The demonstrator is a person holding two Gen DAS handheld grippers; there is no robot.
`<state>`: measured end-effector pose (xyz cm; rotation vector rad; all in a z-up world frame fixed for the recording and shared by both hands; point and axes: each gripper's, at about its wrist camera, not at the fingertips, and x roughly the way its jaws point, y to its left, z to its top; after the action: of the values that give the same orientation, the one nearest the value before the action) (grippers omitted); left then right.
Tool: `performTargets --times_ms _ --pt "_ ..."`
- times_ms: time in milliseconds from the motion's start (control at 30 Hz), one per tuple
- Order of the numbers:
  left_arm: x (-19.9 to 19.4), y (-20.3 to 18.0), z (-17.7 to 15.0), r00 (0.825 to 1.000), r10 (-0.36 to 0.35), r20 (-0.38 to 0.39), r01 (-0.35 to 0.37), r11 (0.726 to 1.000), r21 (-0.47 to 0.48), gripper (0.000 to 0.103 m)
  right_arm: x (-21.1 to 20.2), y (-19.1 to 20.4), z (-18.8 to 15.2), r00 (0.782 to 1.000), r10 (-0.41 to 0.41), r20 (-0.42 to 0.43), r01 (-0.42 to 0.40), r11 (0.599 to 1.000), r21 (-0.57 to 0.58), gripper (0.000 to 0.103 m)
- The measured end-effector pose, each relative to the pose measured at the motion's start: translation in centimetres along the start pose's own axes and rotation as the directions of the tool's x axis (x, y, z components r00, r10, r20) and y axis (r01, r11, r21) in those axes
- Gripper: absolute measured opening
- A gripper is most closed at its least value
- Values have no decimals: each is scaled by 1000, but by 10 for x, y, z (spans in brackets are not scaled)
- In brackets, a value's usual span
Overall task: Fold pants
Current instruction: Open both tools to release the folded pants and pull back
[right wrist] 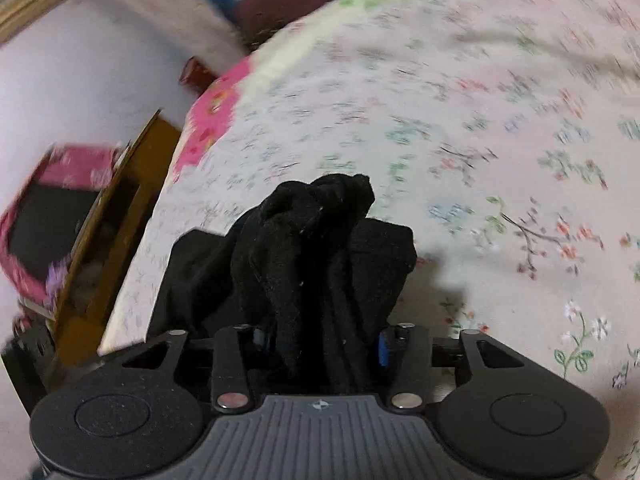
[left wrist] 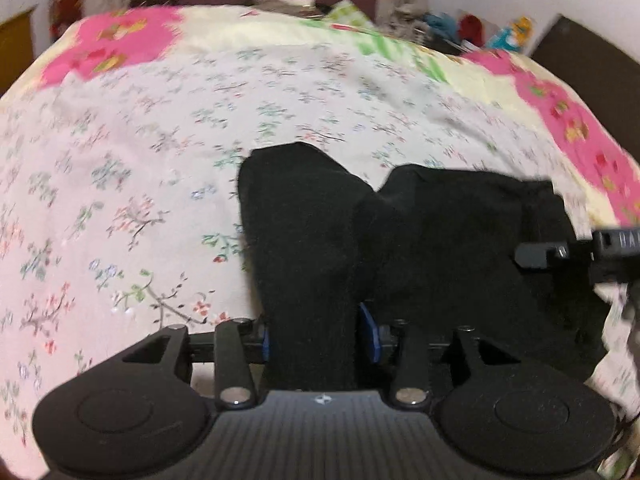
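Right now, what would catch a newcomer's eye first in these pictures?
The black pants, bunched between the jaws of both grippers, the left gripper and the right gripper, low in the middle of each view. Behind them spreads a pale flowered bedsheet, with bright pink patches at its far corners.

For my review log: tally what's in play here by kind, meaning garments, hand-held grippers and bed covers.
Black pants: 1
Hand-held grippers: 2, the left hand-held gripper and the right hand-held gripper, each with black cloth between its blue pads
Floral bedsheet: 1
Total: 4
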<state>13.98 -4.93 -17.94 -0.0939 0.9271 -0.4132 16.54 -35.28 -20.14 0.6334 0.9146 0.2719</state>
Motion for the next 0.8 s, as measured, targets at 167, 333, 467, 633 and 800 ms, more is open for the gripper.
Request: performTargets --times_ms 167,333,467,633,800 --pt "-27 -10 -4 995 89 34 -90 995 33 56 -37 22 -14 986 -119 112 135 980 -148 53" --pt "-66 -25 -26 987 147 73 -146 989 -10 62 -80 29 -39 980 -122 159 144 980 -138 56" --pt "-96 -51 -50 971 202 128 -206 978 18 81 -107 67 -85 976 -107 192 151 962 -229 60" --pt "-123 -79 -78 961 206 183 -215 976 33 92 -123 93 -129 968 -97 231 158 952 -263 63" --pt "-140 -87 -89 952 211 223 -219 976 12 98 -128 100 -149 976 -84 203 136 958 -254 63"
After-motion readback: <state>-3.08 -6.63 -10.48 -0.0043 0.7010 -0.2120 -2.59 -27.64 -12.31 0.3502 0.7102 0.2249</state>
